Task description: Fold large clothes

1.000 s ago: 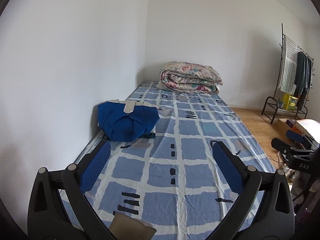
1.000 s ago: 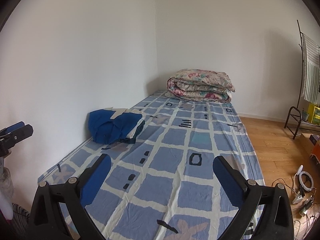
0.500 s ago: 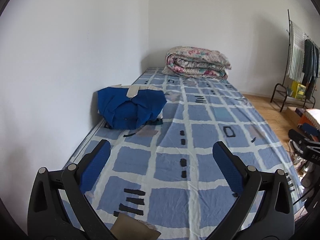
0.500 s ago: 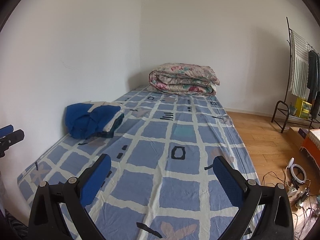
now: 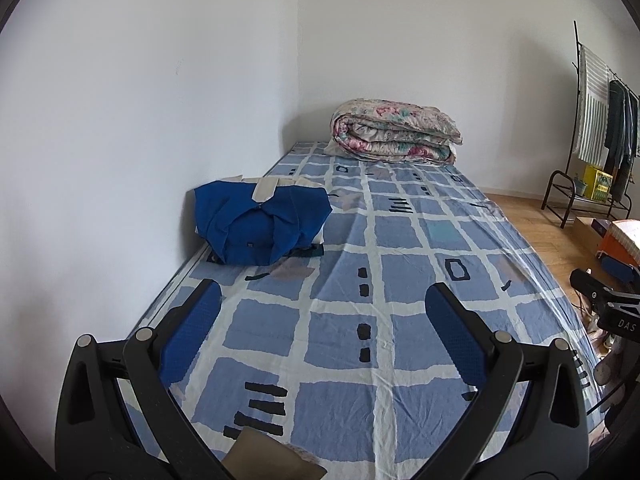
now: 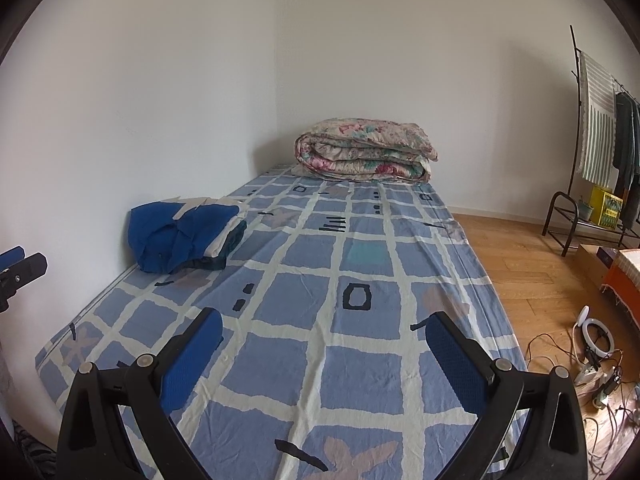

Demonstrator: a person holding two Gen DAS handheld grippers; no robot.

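Left wrist view now frames the blue garment (image 5: 262,226) nearer and more squarely than a second ago, bundled in a neat stack against the wall on the checked bed sheet (image 5: 400,248), while the left gripper (image 5: 320,332) hangs over the sheet with its jaws wide apart and nothing between them. Right wrist view has swung a little too (the floral quilt (image 6: 366,150) sits farther left than before), and the right gripper (image 6: 324,340) is likewise spread and empty. I judge this fold finished and both hands backing off, free for another piece.
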